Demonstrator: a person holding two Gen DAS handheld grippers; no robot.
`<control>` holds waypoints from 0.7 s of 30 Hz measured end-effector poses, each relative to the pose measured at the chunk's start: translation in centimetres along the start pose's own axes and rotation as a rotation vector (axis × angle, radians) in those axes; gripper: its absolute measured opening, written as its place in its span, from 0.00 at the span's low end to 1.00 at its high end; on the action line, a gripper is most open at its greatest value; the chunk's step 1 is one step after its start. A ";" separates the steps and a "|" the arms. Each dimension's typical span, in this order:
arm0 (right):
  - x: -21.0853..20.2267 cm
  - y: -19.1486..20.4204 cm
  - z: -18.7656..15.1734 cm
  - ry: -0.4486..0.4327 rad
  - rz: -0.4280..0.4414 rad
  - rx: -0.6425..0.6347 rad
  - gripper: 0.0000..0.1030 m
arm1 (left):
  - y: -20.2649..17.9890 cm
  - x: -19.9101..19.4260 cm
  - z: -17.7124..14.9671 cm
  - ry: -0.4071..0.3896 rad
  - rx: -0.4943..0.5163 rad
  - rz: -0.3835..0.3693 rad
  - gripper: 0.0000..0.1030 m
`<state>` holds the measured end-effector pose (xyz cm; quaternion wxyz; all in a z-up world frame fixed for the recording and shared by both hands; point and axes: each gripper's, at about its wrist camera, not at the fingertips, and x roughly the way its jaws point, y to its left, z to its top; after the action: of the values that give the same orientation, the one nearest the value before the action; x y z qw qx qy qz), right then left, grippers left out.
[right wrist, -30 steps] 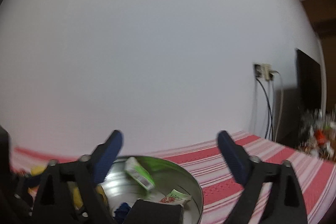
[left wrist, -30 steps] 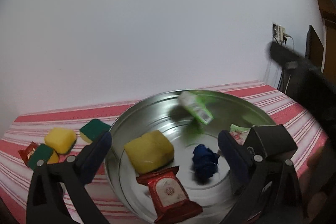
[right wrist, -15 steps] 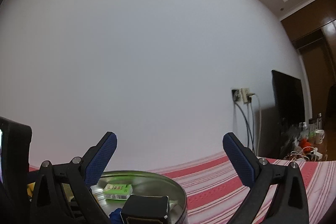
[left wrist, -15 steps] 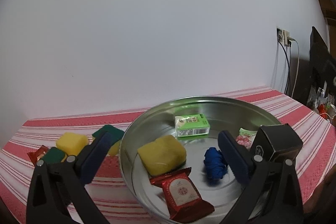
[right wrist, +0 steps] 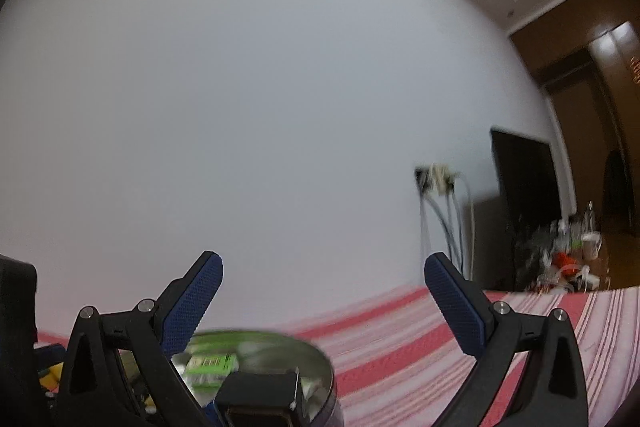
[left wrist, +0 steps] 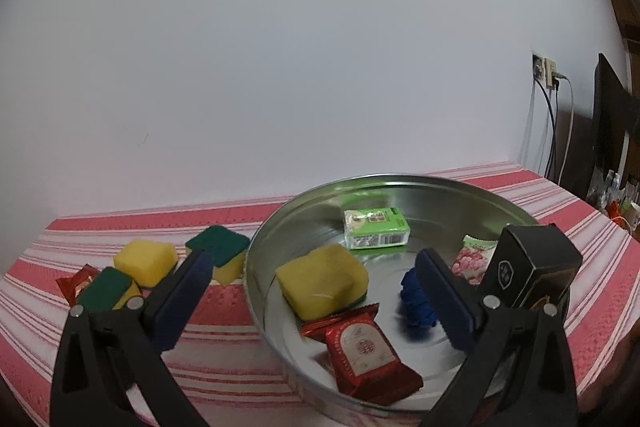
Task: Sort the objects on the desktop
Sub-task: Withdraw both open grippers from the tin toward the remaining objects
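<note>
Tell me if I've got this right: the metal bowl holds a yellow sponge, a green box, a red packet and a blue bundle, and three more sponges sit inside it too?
Not quite. The three other sponges lie outside the metal bowl, on the striped cloth to its left, as the left wrist view shows. The yellow sponge, green box, red packet and blue bundle are inside it.

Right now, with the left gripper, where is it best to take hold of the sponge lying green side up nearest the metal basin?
Probably across its two upright side faces, coming down from above. The sponge lies flat on the tablecloth, green pad up, close to the basin rim, so a sideways approach looks crowded. The left gripper is open.
</note>
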<state>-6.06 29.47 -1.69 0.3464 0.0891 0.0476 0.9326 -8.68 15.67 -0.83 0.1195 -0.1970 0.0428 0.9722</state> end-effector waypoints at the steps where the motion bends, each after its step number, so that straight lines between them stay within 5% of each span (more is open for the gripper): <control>1: 0.3 -0.1 -0.2 0.036 0.022 0.011 0.99 | 0.1 -0.1 -0.1 0.001 -0.003 0.001 0.99; 21: -2.5 0.6 -1.6 0.127 0.156 0.114 0.99 | 5.0 -3.4 -2.0 0.016 -0.023 0.049 0.99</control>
<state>-4.88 27.32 -3.54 0.2635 0.0529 0.1151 0.9563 -6.13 9.81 -1.14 0.0928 -0.2052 0.0374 0.9736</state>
